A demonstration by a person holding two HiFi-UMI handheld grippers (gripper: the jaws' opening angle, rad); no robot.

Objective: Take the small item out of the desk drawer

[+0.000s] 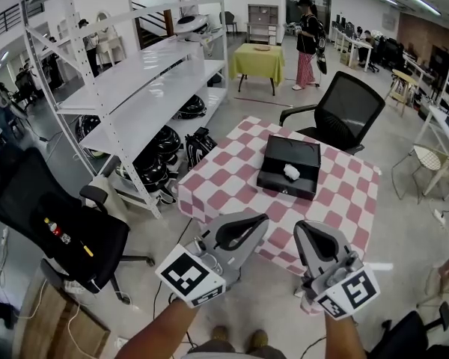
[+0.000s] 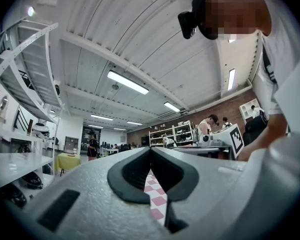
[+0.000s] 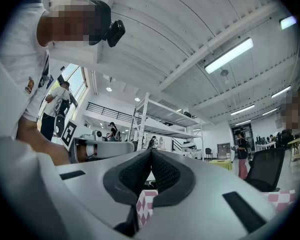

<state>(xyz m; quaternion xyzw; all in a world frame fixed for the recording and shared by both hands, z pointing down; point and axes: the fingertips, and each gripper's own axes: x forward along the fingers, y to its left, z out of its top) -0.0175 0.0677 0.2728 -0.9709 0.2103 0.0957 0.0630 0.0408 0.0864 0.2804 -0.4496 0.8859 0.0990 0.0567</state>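
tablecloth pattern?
The tablecloth is pink-and-white checked, clearest in the head view.

The white item (image 1: 291,172) is too small to identify.

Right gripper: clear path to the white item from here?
Probably yes. Nothing stands between the right gripper and the white item at the black box; the gripper is shut and short of the table.

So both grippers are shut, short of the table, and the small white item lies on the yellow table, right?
Wrong table. The head view shows the small white item at the black box on the pink-checked table; the rest holds.
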